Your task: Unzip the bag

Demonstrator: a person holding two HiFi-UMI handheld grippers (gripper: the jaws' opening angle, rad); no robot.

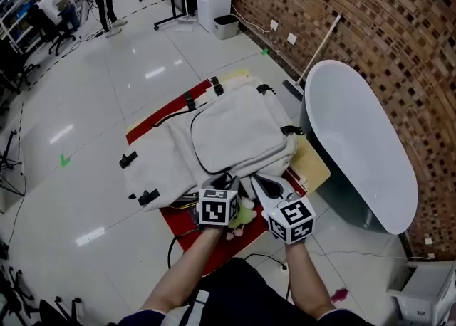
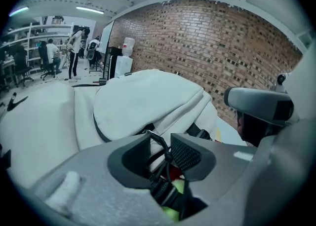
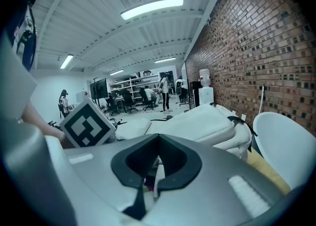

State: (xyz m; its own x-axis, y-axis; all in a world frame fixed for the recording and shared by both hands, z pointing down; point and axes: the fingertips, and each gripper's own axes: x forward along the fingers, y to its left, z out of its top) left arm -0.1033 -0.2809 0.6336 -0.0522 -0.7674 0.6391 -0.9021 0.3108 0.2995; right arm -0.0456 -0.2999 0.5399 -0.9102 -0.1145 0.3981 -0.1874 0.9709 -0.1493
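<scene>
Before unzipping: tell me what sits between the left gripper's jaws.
The black zipper cord of the bag, between open jaws; left gripper view shows it.

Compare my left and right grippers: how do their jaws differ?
The left gripper has its jaws apart; the right gripper has its tips together. A black pull cord runs unpinched between the left gripper's jaws; nothing clear shows between the right gripper's. Both sit at the near edge of the backpack.

White tub (image 1: 360,146), brick wall (image 1: 370,11), perhaps red mat (image 1: 148,125)
</scene>
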